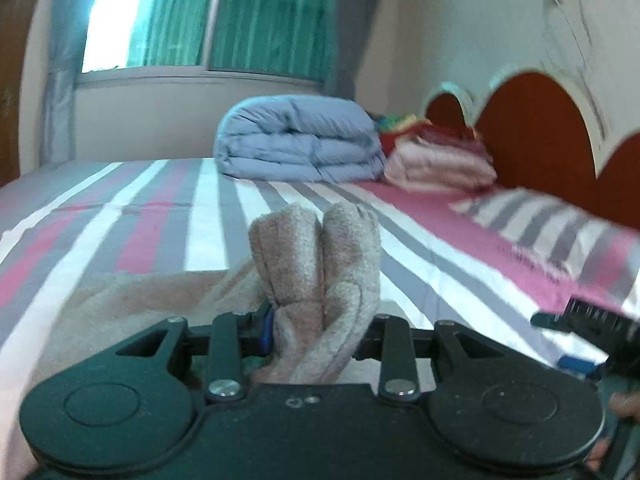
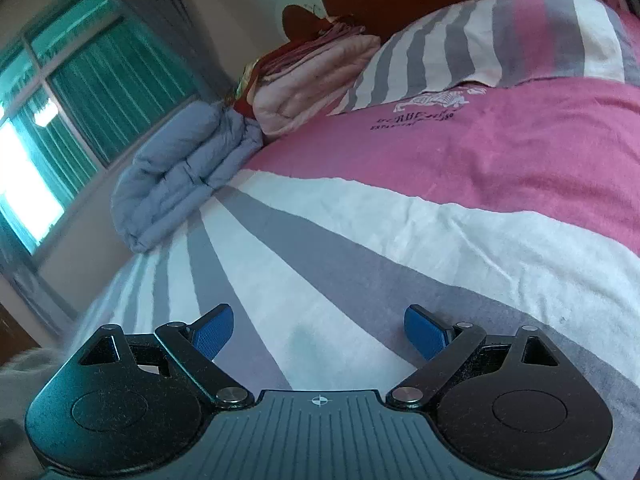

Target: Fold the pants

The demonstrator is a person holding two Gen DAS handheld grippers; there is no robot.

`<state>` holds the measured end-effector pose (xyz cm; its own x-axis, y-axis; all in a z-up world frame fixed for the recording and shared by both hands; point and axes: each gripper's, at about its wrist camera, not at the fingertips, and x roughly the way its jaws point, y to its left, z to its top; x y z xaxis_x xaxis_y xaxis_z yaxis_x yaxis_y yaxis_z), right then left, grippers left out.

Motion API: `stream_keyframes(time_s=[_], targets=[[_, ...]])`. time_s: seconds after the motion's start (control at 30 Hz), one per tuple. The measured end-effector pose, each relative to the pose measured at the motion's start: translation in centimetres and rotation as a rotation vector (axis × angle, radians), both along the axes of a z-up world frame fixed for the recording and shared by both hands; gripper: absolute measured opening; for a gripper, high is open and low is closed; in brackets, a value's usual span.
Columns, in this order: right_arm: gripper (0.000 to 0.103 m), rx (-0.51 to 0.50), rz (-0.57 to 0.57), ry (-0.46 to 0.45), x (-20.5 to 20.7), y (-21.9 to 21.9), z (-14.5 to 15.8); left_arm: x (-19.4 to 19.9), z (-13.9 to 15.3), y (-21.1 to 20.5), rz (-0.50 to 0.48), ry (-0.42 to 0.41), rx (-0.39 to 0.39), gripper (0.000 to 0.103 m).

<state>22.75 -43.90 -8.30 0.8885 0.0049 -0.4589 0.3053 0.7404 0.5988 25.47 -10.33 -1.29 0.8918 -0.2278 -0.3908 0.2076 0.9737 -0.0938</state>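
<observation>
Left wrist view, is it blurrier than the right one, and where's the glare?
Left wrist view: yes, motion-smeared, worst at the striped pillow; the window blows out white. Right wrist view: sharper, window also overexposed, bedsheet stripes bowed by the fisheye.

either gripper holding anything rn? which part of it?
Left gripper is shut on the beige fleece pants, pinching a bunched fold of fabric; which part of the garment can't be told. Right gripper is open, nothing between its pads.

Two matte-black hand-held gripper bodies — left (image 1: 316, 332), right (image 2: 318, 330) — round hubs, silver screws, blue ribbed pads (image 2: 212, 336).
</observation>
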Motion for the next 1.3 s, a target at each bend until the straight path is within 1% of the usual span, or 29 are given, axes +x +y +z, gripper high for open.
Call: stream_keyframes(time_s=[0.13, 0.2, 0.27, 0.37, 0.4, 0.43, 0.47, 0.5, 0.53, 0.57, 0.6, 0.63, 0.67, 0.7, 0.73, 0.77, 0.87, 0.93, 0.97, 1.0, 1.07, 1.1, 1.17, 1.23, 1.3], targets=[[0.092, 0.03, -0.007, -0.007, -0.3, -0.9, -0.1, 0.7, -2.1, -3.3, -0.027, 0.029, 0.076, 0.023], [0.092, 0.039, -0.008, -0.006, -0.3, -1.1, -0.1, 0.4, -2.9, -5.0, -0.04, 0.038, 0.128, 0.023], [0.092, 0.039, -0.005, -0.005, -0.1, -1.1, -0.1, -0.2, -3.4, -5.9, -0.038, 0.033, 0.168, 0.023], [0.092, 0.048, -0.005, -0.006, -0.1, -1.0, -0.1, 0.1, -3.9, -7.1, -0.034, 0.023, 0.217, 0.023], [0.092, 0.05, -0.006, -0.007, -0.1, -1.0, -0.1, 0.1, -4.1, -7.7, -0.042, 0.014, 0.253, 0.024], [0.092, 0.052, -0.006, -0.007, -0.1, -1.0, -0.1, 0.0, -4.5, -8.1, -0.055, 0.014, 0.281, 0.027], [0.092, 0.054, -0.006, -0.009, -0.1, -1.0, -0.1, 0.2, -4.6, -8.4, -0.06, 0.021, 0.293, 0.028], [0.092, 0.057, -0.006, -0.011, -0.1, -1.0, -0.1, 0.2, -4.7, -8.4, -0.059, 0.019, 0.296, 0.038], [0.092, 0.059, -0.007, -0.011, -0.1, -1.1, -0.1, 0.0, -4.6, -8.4, -0.085, 0.013, 0.271, 0.068], [0.092, 0.061, -0.007, -0.011, -0.1, -1.1, -0.1, -0.2, -4.5, -8.2, -0.134, 0.013, 0.222, 0.082], [0.092, 0.066, -0.008, -0.015, -0.2, -1.0, -0.1, -0.5, -4.3, -8.0, -0.189, 0.014, 0.163, 0.091], [0.092, 0.072, -0.009, -0.021, -0.3, -1.1, -0.1, -1.0, -4.1, -7.9, -0.2, 0.0, 0.138, 0.089], [0.092, 0.077, -0.012, -0.025, -0.5, -1.2, 0.0, -1.3, -4.0, -8.0, -0.193, -0.001, 0.146, 0.087], [0.092, 0.081, -0.018, -0.026, -0.6, -1.4, 0.0, -1.4, -3.9, -7.8, -0.181, 0.009, 0.147, 0.08], [0.092, 0.084, -0.024, -0.028, -0.7, -1.4, 0.1, -1.8, -3.4, -7.0, -0.17, 0.011, 0.119, 0.076], [0.092, 0.088, -0.029, -0.033, -0.9, -1.6, 0.1, -2.2, -2.9, -6.1, -0.162, -0.004, 0.096, 0.076], [0.092, 0.091, -0.027, -0.056, -1.4, -1.8, 0.5, -4.5, -0.9, -1.5, -0.088, -0.083, 0.05, 0.08], [0.092, 0.096, 0.004, -0.094, -1.8, -1.7, 0.9, -5.9, 0.1, 2.5, -0.023, -0.119, 0.04, 0.086], [0.092, 0.095, 0.033, -0.119, -2.0, -1.4, 1.3, -6.6, 0.3, 4.1, 0.011, -0.124, 0.043, 0.087], [0.092, 0.099, 0.08, -0.145, -2.1, -1.0, 1.6, -7.2, 0.4, 6.8, 0.063, -0.121, 0.045, 0.088], [0.092, 0.156, 0.22, -0.189, -2.2, 0.3, 2.1, -8.0, 0.4, 10.9, 0.148, -0.106, 0.046, 0.089], [0.092, 0.18, 0.29, -0.207, -2.3, 1.2, 2.4, -8.4, 0.1, 13.4, 0.209, -0.08, 0.043, 0.089], [0.092, 0.186, 0.387, -0.222, -2.4, 2.9, 3.1, -9.0, -0.5, 16.8, 0.289, -0.037, 0.02, 0.09], [0.092, 0.204, 0.459, -0.193, -1.7, 4.7, 3.0, -9.3, -1.2, 19.5, 0.361, 0.016, -0.012, 0.09], [0.092, 0.221, 0.498, -0.139, -0.8, 6.3, 2.7, -9.8, -2.0, 20.9, 0.41, 0.039, -0.034, 0.09]])
